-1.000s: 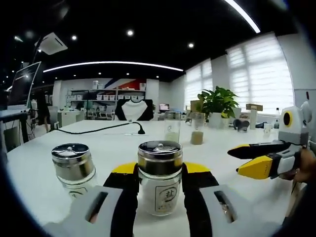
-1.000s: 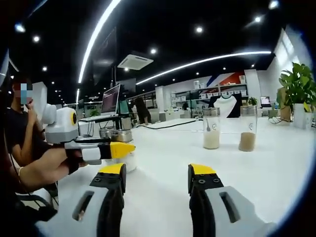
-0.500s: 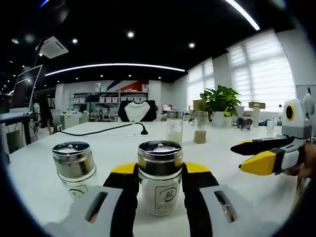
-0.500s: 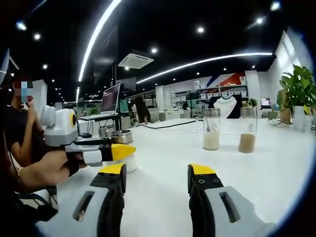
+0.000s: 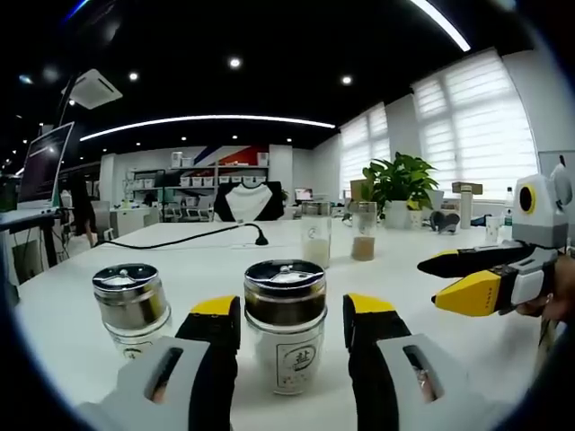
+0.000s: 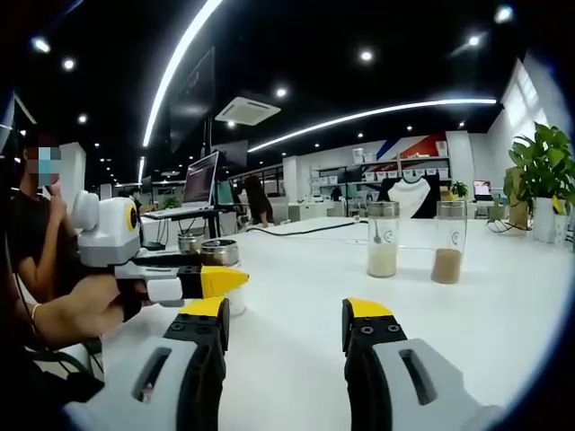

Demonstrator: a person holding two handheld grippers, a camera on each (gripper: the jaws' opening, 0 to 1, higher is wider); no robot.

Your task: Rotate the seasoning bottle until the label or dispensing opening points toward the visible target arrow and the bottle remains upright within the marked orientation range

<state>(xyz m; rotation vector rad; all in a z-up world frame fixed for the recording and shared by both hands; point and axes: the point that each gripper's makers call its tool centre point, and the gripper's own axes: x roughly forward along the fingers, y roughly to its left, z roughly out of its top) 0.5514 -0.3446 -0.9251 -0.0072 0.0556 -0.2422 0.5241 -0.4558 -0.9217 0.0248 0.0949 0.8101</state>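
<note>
While the left gripper (image 5: pixel 283 314) stood apart around the bottle (image 5: pixel 285 337), its smooth glass looked slippery; right gripper (image 6: pixel 283 323) gaped empty.

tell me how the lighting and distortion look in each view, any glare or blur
Left gripper view: bright blown-out windows at right, ceiling strip light bent by the fisheye, glints on the seasoning bottle cap, label readable. Right gripper view: the white table looks washed out, the two tall jars are slightly soft, and the edges curve strongly.
</note>
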